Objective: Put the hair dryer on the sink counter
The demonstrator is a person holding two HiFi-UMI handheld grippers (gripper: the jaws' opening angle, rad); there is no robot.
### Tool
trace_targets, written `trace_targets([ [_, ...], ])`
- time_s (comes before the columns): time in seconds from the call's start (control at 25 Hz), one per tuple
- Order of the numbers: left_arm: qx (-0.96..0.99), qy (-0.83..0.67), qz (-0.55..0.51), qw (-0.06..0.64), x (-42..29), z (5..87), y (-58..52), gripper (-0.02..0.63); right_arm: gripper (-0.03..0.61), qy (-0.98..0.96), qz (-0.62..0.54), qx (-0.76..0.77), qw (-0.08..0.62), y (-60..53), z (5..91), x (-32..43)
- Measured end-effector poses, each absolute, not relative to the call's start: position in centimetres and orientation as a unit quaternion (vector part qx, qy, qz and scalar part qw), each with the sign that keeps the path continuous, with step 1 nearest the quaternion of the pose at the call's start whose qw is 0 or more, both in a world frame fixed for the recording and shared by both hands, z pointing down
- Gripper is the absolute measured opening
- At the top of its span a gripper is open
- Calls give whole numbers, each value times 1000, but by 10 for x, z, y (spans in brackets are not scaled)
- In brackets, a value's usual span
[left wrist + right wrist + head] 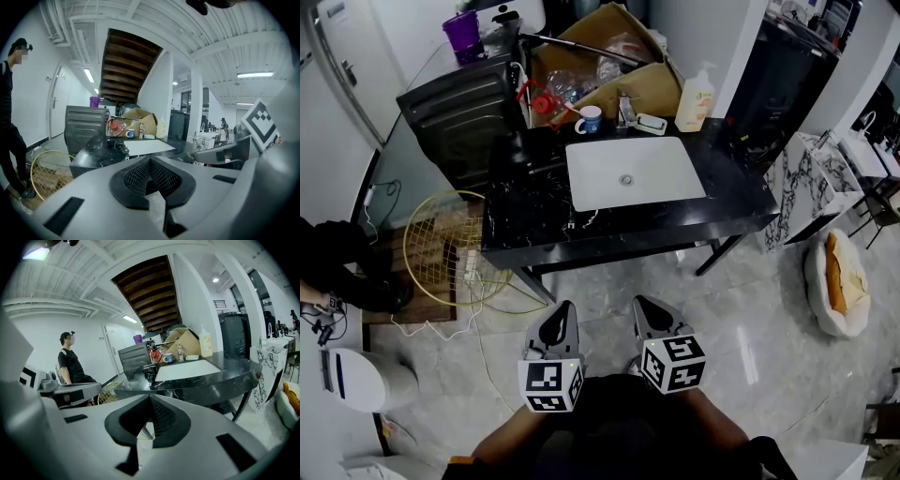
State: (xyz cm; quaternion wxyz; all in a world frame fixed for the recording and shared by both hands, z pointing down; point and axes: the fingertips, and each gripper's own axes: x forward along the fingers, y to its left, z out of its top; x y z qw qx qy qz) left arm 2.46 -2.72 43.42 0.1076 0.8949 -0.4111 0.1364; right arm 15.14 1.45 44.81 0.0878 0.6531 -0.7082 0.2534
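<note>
Closest to the camera, the person held both tools low against the body, well back from the counter. The left gripper (565,306) had its jaws pressed together with nothing between them. The right gripper (642,302) was likewise fully closed and empty.

Beyond them lay pale marble floor, and off to the left a round wire basket (441,253) leaned by the counter's leg.

Further on stood the black sink counter (741,187) with a white rectangular sink (628,173) set into it. The hair dryer (150,372) already lay on the counter, just left of the sink. It was black on black stone and hard to make out from above. A thin cord seemed to trail near the front edge, though whose it was could not be told.

The dryer looked like hard, smooth plastic: probably fairly light, rigid and somewhat slippery, with most of its weight in the barrel. The handle, close to where it meets the barrel, seemed the surest place to take hold. A cord, if attached, might drag.

At the back stood a mug (589,119), a soap bottle (697,98) and a cardboard box (637,89).
</note>
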Motion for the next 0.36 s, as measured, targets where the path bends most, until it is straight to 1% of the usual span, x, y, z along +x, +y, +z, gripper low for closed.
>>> trace_targets([
  [0.36, 896, -407, 137, 112, 21, 435, -29, 6, 15, -704, 256, 656, 89, 15, 448, 147],
])
